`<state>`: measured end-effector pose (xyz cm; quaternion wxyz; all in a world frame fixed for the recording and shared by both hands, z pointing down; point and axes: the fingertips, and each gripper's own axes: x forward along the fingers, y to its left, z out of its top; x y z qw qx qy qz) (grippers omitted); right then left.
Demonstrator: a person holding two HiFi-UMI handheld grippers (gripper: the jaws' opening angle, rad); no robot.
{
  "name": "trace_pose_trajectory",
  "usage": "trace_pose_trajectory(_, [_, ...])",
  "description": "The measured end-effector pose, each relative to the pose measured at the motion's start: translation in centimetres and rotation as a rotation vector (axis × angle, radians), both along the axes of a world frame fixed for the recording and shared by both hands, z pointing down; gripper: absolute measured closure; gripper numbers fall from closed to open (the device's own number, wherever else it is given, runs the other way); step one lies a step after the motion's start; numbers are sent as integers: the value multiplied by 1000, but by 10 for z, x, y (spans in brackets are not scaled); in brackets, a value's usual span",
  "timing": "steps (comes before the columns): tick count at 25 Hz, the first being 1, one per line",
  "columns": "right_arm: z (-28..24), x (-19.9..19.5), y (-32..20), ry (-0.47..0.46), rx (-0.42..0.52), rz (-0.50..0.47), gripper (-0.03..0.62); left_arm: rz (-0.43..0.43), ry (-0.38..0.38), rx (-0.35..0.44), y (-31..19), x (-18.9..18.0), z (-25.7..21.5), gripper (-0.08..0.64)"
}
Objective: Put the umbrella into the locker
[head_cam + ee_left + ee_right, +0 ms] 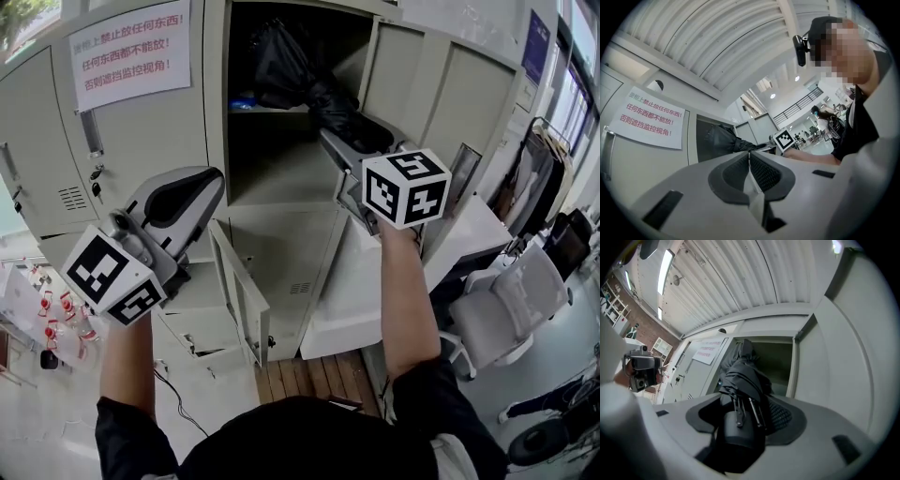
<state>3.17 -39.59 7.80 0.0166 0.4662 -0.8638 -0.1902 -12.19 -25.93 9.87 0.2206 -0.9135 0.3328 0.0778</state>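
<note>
A folded black umbrella (pixel 300 80) pokes into the upper open compartment of the grey locker (pixel 281 178), its canopy end inside and its handle end held outside. My right gripper (pixel 364 139) is shut on the umbrella's handle (pixel 738 425), raised at the compartment's right edge. In the right gripper view the umbrella (pixel 740 376) runs from the jaws into the dark opening. My left gripper (pixel 187 202) is held lower left of the opening, in front of a closed door, its jaws together with nothing between them (pixel 750 171). The left gripper view also shows the umbrella (pixel 724 139) in the opening.
The compartment's door (pixel 412 84) stands open to the right. A lower small door (pixel 246 305) hangs open below. A paper notice (pixel 131 47) is stuck on the closed door at left. A white table (pixel 375 281) and an office chair (pixel 516 309) stand right of the locker.
</note>
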Motion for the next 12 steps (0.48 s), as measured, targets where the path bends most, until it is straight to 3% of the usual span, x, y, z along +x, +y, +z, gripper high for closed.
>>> trace_pose_trajectory(12, [-21, -9, -21, 77, 1, 41, 331, 5, -32, 25, 14, 14, -3, 535])
